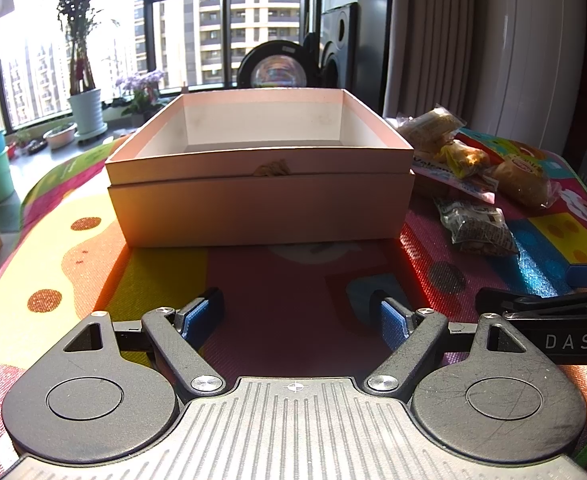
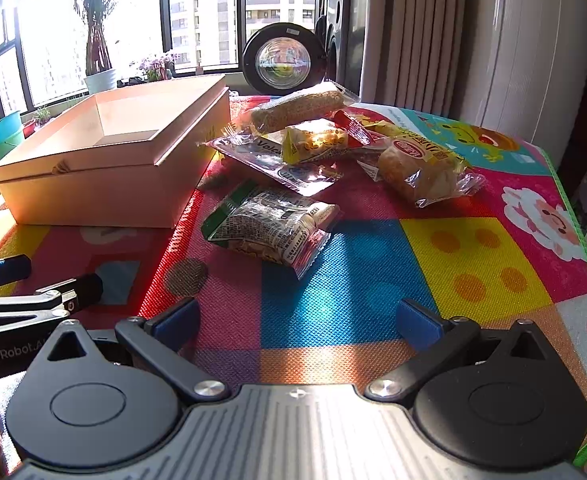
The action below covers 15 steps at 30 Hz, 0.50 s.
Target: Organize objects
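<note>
An open, empty pale pink box [image 1: 261, 196] [image 2: 105, 168] sits on a colourful play mat. To its right lie several wrapped snacks: a green and white packet [image 2: 269, 228] [image 1: 477, 228] nearest, a bread roll pack [image 2: 421, 168] [image 1: 521, 184], a yellow packet [image 2: 313, 142], a flat clear pack [image 2: 277, 160] and a long oat bar [image 2: 297, 110]. My left gripper [image 1: 297, 316] is open, low over the mat in front of the box. My right gripper [image 2: 297, 320] is open, a short way in front of the green and white packet. Neither holds anything.
The mat [image 2: 473, 260] ends at a green edge on the right. A round black fan-like object [image 2: 281, 60], a speaker and curtains stand behind the table. Potted plants [image 1: 81, 60] line the window. The other gripper's arm shows in each view's side.
</note>
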Motion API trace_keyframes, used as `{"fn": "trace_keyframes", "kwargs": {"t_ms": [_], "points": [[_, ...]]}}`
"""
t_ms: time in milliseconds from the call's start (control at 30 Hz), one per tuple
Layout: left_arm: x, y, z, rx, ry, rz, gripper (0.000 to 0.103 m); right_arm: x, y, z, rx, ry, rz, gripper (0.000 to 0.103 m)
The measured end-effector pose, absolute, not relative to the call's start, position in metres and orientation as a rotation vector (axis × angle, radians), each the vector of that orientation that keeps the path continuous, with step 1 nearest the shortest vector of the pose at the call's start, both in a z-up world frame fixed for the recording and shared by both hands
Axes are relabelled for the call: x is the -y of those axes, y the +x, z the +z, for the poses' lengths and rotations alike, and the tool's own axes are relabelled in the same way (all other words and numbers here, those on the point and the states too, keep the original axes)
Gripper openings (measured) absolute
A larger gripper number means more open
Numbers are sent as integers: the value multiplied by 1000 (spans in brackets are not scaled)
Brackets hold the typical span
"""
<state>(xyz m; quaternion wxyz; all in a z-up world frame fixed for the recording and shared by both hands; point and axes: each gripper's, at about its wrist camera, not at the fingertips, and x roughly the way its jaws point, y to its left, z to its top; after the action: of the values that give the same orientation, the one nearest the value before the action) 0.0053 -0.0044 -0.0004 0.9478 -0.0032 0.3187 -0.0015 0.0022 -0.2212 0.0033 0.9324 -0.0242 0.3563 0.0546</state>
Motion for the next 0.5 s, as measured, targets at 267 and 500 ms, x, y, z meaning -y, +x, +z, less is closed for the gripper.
{"fn": "trace_keyframes", "kwargs": {"t_ms": [267,500], "points": [[5,5,0,-649,-4,-2,86,221,2,3,-730,-49,112,103],[5,5,0,-649,-2,-2,86,221,4,3,-738,-55,113,103]]}}
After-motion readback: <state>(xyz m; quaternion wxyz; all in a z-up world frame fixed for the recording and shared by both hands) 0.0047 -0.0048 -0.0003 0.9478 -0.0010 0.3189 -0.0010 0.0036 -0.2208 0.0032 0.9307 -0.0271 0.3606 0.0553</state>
